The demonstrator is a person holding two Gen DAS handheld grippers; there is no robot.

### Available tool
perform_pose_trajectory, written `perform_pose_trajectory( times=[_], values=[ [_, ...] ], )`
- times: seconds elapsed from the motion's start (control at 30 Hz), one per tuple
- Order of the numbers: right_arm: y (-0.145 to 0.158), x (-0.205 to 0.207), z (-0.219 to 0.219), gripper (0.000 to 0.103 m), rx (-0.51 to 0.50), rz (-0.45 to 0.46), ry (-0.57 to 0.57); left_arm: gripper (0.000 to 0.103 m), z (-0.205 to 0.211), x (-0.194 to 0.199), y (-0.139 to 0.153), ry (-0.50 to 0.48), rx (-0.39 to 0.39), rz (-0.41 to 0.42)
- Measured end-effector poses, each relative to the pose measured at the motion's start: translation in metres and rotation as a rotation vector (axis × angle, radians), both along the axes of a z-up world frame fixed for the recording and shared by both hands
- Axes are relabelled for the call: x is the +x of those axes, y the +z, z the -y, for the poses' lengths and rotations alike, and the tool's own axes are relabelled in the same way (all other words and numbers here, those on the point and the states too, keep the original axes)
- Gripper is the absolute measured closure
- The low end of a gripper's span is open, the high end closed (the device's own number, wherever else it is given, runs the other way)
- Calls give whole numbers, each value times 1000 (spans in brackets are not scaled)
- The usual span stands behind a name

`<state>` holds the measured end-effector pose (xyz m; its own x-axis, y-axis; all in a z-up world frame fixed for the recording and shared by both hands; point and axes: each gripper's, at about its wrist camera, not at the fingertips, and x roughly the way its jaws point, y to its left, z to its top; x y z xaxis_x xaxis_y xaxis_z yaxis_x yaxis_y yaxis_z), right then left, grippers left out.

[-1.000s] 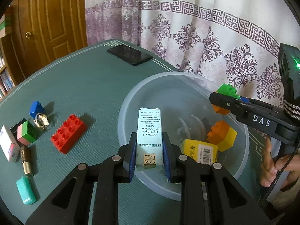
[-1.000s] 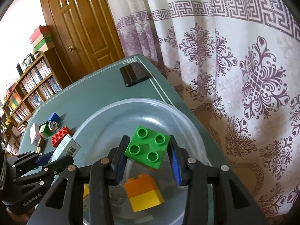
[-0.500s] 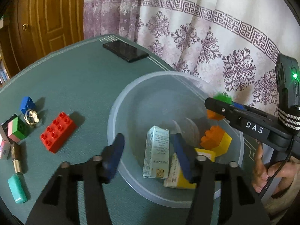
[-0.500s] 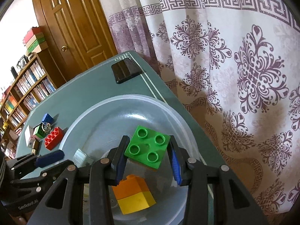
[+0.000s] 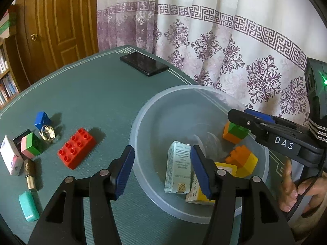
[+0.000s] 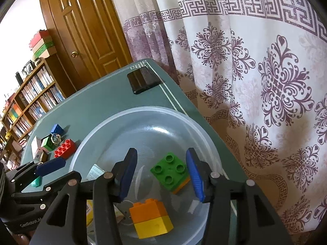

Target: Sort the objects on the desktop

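My left gripper (image 5: pixel 162 170) hangs over the near rim of the clear plastic bowl (image 5: pixel 143 175), its blue pads spread and gripping nothing. Just beyond it and a little toward its right finger, the pale green carton (image 5: pixel 178 170) lies inside the bowl, leaning near a yellow box (image 5: pixel 224 168). My right gripper (image 6: pixel 161 172) is over the same bowl (image 6: pixel 94 134), its jaws opening; the green brick (image 6: pixel 169 172) on an orange base sits down in the bowl between the pads, touching neither of them. Nearer me than that, below the right gripper's fingers, rests the orange-and-yellow block (image 6: pixel 151 218).

To the left of my left gripper, on the green table (image 5: pixel 98 98), lies a teal case (image 5: pixel 28 205), then a gold-and-dark tube (image 5: pixel 30 173), a white box (image 5: pixel 10 155) and a pink-and-green cube (image 5: pixel 31 148). The red brick (image 5: pixel 76 148) sits between these and the bowl, apart from both. Farther out are a metal ring piece (image 5: pixel 47 134) and, touching it, a small blue block (image 5: pixel 41 119).

Well beyond the bowl, near the table's far edge, a black phone (image 5: pixel 144 63) lies flat. Behind it hang the patterned curtain (image 5: pixel 224 47) and, to the left, a wooden door (image 5: pixel 59 20). From the right wrist view a bookshelf (image 6: pixel 26 100) stands farther left.
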<state>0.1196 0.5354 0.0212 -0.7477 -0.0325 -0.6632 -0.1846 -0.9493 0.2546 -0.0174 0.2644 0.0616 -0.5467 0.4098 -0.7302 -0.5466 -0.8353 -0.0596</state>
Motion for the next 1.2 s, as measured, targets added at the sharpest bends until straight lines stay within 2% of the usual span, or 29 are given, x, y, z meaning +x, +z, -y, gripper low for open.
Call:
perform_pose_trajectory(
  times=[0.3,0.53,1.13,1.2],
  values=[
    [10,7,7,49,-4,-23,0,42,12,1,5,49,-17,-37],
    [18,13,21,49,64,-53,-12,42,24,2,6,83,-39,-62],
    [29,5,59,49,50,-68,51,42,68,-4,2,176,-53,-57],
    [30,4,66,46,55,-70,62,42,75,-6,1,190,-46,-53]
  ],
)
